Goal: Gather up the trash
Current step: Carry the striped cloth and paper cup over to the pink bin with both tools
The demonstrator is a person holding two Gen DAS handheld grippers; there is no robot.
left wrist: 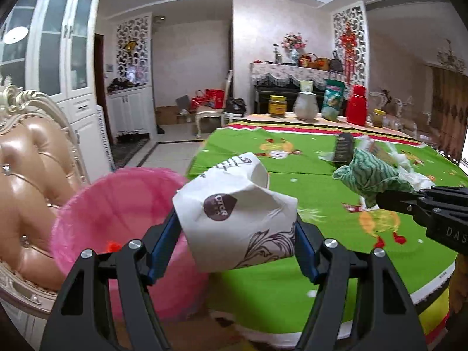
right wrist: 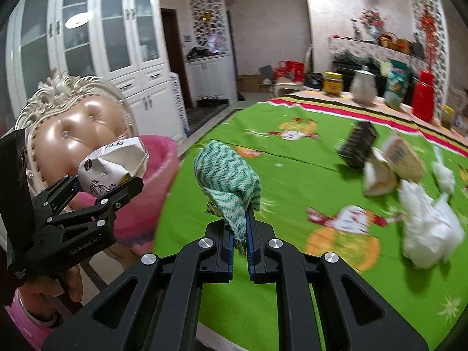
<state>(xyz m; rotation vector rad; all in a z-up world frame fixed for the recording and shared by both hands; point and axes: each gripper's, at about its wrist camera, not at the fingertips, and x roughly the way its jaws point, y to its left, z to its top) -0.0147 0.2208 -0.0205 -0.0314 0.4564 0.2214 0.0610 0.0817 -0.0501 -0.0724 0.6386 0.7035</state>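
Motion blur smeared the right wrist view, so the pile of white tissue and torn cardboard packaging (right wrist: 409,193) on the green cartoon-print surface (right wrist: 292,158) was hard to read. The left hand-held gripper (left wrist: 238,231) was clamped on a crumpled white paper cup with brown printing (left wrist: 234,213), held just beside the rim of a pink plastic bin (left wrist: 117,204); the bin's base was hidden behind the gripper body, and only a red scrap showed inside. The right hand-held gripper (right wrist: 240,234) was pressed together on a green-and-white zigzag cloth (right wrist: 226,175) above the surface. A black box (right wrist: 358,144) stood tilted further back, its label unreadable. A pink sleeve (right wrist: 23,318) was cut off at the frame edge.
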